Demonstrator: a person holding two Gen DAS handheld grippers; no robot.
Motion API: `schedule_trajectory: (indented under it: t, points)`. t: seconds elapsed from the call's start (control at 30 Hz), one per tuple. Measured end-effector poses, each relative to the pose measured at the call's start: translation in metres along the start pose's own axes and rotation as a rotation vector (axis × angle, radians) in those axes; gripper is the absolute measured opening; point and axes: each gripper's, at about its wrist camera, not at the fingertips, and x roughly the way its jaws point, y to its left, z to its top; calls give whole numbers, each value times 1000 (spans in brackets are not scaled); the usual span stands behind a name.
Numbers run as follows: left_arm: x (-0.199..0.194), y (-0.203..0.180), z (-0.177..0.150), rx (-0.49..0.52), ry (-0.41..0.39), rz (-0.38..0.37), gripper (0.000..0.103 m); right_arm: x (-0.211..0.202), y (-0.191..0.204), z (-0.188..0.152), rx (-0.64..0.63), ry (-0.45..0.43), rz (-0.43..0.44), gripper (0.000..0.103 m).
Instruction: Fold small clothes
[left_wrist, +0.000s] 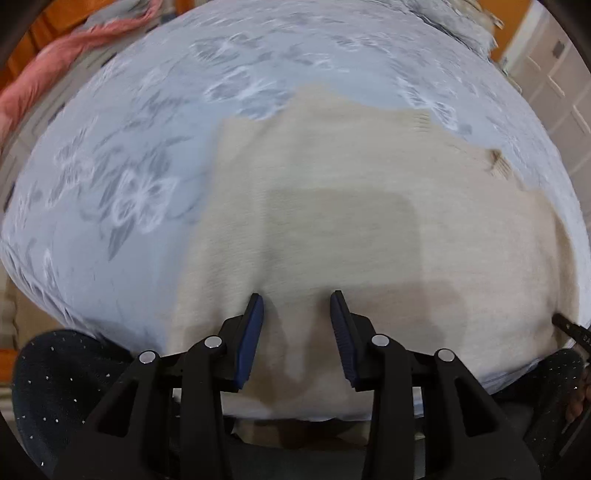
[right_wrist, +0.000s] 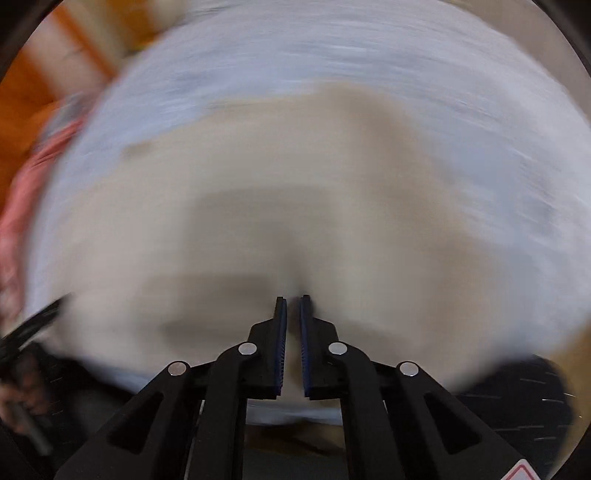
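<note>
Both grippers poised over the garment's near edge

Left wrist: left gripper (left_wrist: 297, 301) parted and empty above the beige garment (left_wrist: 332, 206), spread flat on the floral sheet (left_wrist: 110, 155). Right wrist, blurred: right gripper (right_wrist: 294, 301) closed, seemingly empty. Next, likely pinch that edge and fold.

Right gripper (right_wrist: 294, 300), jaws nearly together, points at a blurred beige garment (right_wrist: 295, 192) spread on pale blue bedding (right_wrist: 369, 48); pink cloth (right_wrist: 26, 192) at frame left.

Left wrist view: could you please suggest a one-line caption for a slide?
Open left tongs poised over a beige knit garment spread on a pale floral bedsheet, pink cloth beyond.
</note>
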Motion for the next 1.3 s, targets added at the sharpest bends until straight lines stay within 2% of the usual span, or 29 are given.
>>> schedule_trajectory:
  t: [0.03, 0.1, 0.17, 0.2, 0.27, 0.3, 0.33, 0.4, 0.5, 0.57, 0.67, 0.73, 0.83, 0.97, 1.03, 1.07, 1.1, 1.17, 1.23, 1.3]
  points:
    - [-1, 3, -2, -10, -6, -8, 37, -8, -8, 1, 39, -11, -20, 0]
    - [-1, -4, -6, 8, -19, 18, 37, -25, 6, -2, -35, -75, -77, 3]
    - [-1, -11, -8, 19, -31, 55, 36, -36, 21, -6, -81, -106, -62, 9]
    - [-1, -13, -9, 17, -35, 67, 36, -33, 26, -7, -83, -90, -42, 9]
    - [1, -14, -9, 27, -43, 79, 36, -12, 24, -6, -79, -21, -86, 8]
    - [1, -15, -11, 32, -45, 79, 36, 9, 16, -8, -60, 62, -117, 3]
    - [1, -14, -10, 37, -45, 77, 36, 14, 10, -9, -23, 87, -113, 0]
    - [-4, -12, -13, 44, -45, 71, 36, -6, 14, -6, 1, 23, -90, 1]
    - [-5, -11, -18, 38, -49, 68, 36, -31, 40, -10, -80, -55, -74, 8]
    - [-3, -12, -19, 34, -53, 73, 36, -22, 49, -18, -122, -32, -71, 8]
    - [-4, -16, -20, 47, -59, 92, 36, 16, 48, -29, -118, 88, -135, 7]
    - [-5, -17, -22, 51, -64, 92, 36, 5, 54, -25, -106, 45, -122, 11]
    - [-5, -14, -24, 40, -71, 80, 36, -15, 69, -25, -116, -12, -25, 12]
    - [-9, -14, -24, 36, -80, 75, 36, -24, 92, -28, -203, -62, -18, 13]
    - [-23, -8, -19, 4, -110, 21, 36, -27, 93, -27, -207, -87, -24, 20]
    - [-31, -4, -14, -12, -134, -8, 39, -32, 89, -21, -199, -112, -20, 30]
    - [-36, -1, -8, -22, -152, -23, 48, -28, 97, -9, -193, -132, -25, 41]
    - [-46, 8, 13, -47, -196, -42, 61, -34, 90, 10, -176, -187, -54, 46]
    - [-46, 13, 37, -65, -209, -51, 63, -41, 83, 31, -148, -221, -54, 50]
    - [-34, 17, 67, -79, -194, -66, 67, -43, 76, 54, -125, -248, -63, 63]
